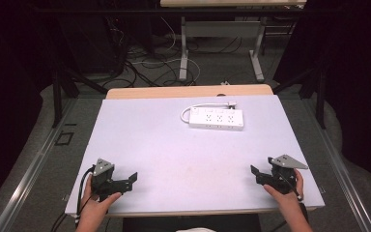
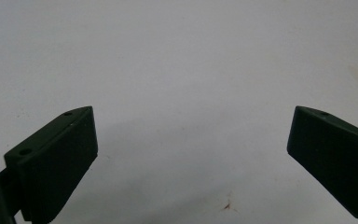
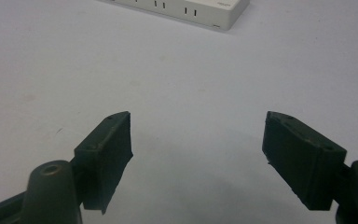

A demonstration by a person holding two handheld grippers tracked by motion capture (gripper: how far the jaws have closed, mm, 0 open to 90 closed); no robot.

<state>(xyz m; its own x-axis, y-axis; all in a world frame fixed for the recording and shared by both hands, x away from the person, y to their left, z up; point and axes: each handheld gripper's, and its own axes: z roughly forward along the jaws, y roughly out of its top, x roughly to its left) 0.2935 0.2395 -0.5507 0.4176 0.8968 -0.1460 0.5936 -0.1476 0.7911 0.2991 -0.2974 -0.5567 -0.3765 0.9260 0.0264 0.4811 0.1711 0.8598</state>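
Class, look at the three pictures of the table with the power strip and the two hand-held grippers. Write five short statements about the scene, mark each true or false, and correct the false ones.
1. The white power strip lies on the far half of the table. True.
2. The left gripper is clamped on the power strip. False: its jaws stand open over bare table, near the front edge.
3. The right gripper has open jaws with nothing between them. True.
4. The power strip's cable hangs over the table's front edge. False: it loops beside the strip at its far side.
5. Both grippers are held near the table's front corners. True.
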